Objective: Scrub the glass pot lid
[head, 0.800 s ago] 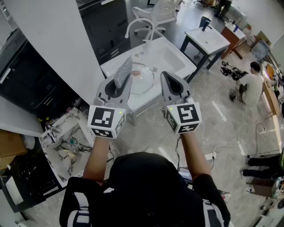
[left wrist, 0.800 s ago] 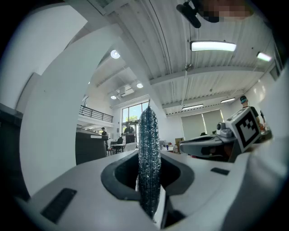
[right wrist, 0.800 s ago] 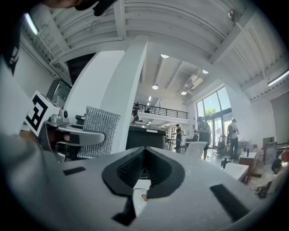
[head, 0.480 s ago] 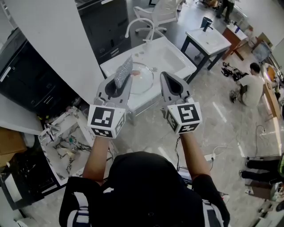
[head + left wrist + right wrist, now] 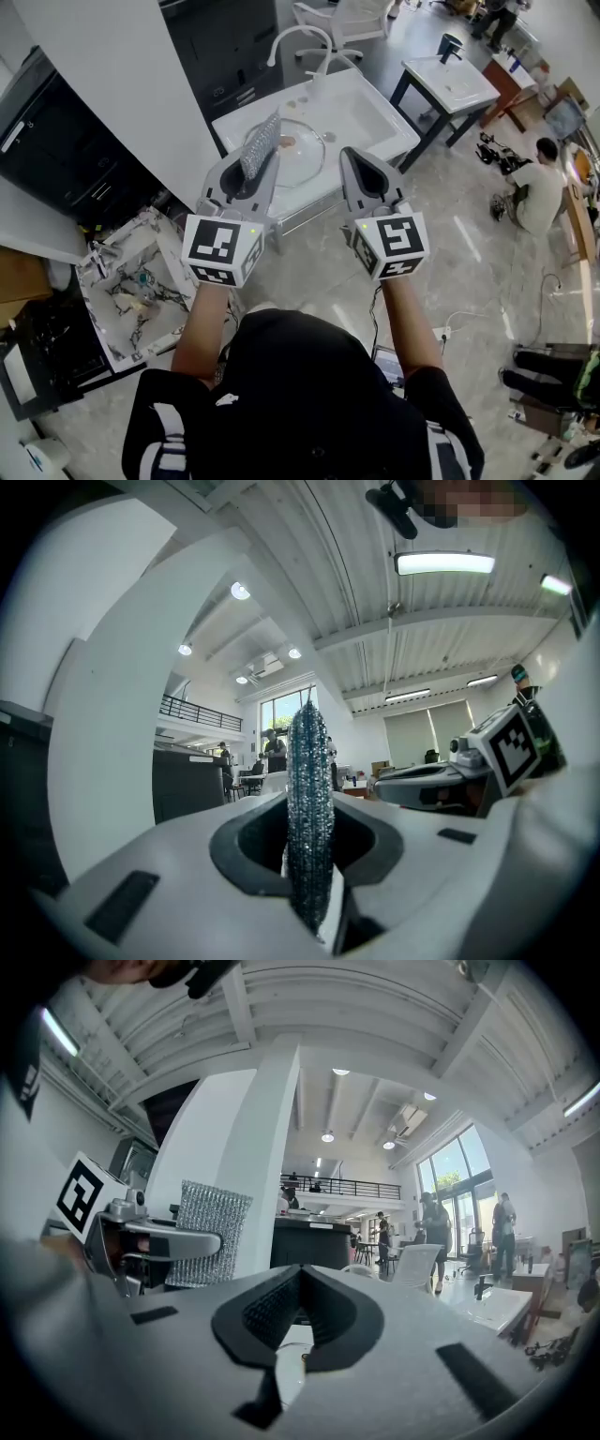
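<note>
Both tools were held out level in front of me, side by side, short of the white sink [image 5: 370, 112]. The left tool [image 5: 255, 173] [image 5: 309, 855] was clamped on a silvery mesh scrub pad [image 5: 261, 148] [image 5: 309, 799]. The pad stood upright on edge between the jaws and stuck out well past the tips. In the left gripper view it was edge-on, dark and glittery, and pinched low down. The right tool [image 5: 352, 161] [image 5: 292, 1283] was closed all the way with nothing in it, its ribbed pads meeting in the right gripper view. That view also caught the pad [image 5: 211, 1232] face-on at the left, in the other tool's grip. The glass pot lid [image 5: 305, 159] lay flat on the left part of the sink top, near the front edge. In the head view it sat between the two tool tips and just beyond them. The pad overlapped the lid's left edge in that view, but I could not tell any contact from it. Neither gripper view showed the lid clearly. A curved white faucet [image 5: 300, 37] stood at the back of the sink. A second, smaller sink [image 5: 459, 80] stood off to the right, well apart. A person [image 5: 539, 192] sat low on the floor at the far right.
</note>
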The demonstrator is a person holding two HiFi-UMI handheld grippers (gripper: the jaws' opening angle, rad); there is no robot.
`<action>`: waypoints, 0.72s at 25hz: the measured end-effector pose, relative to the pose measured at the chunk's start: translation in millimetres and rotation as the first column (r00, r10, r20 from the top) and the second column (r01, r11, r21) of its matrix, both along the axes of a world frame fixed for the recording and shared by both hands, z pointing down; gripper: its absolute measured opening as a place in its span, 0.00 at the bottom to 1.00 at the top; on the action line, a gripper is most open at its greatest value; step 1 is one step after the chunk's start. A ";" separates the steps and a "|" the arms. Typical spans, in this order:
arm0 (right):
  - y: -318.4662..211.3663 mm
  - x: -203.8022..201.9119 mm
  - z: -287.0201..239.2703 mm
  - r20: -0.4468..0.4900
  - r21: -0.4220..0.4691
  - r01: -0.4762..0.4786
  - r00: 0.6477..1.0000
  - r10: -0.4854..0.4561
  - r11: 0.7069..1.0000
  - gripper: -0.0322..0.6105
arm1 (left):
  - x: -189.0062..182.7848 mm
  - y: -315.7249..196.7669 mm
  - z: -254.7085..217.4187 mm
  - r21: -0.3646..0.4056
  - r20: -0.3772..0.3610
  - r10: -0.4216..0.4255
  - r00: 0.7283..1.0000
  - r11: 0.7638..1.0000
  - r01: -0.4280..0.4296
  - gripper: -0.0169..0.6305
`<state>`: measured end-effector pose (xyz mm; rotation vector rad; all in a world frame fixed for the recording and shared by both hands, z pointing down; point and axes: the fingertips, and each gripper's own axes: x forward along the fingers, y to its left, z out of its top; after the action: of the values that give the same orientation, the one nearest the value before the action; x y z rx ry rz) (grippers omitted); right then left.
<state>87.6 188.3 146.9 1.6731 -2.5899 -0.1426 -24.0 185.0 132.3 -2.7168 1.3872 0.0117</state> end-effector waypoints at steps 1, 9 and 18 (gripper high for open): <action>0.1 1.1 2.0 0.001 -0.001 0.005 1.000 -0.005 1.000 0.05 | 0.8 0.8 1.8 -0.002 0.001 -0.005 1.000 1.000 0.005 0.14; -2.6 -7.4 12.4 -0.013 -0.012 0.044 0.999 -0.044 0.999 0.05 | -3.2 -0.2 8.8 -0.015 0.018 -0.036 0.999 0.999 0.036 0.14; -30.6 -23.5 14.5 -0.016 -0.013 0.067 0.998 -0.067 0.998 0.05 | -16.1 -27.0 10.3 -0.017 0.016 -0.047 0.999 0.999 0.048 0.14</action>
<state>64.1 157.8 161.4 1.5753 -2.6301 -0.1432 -40.2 157.9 142.7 -2.6911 1.4541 -0.0243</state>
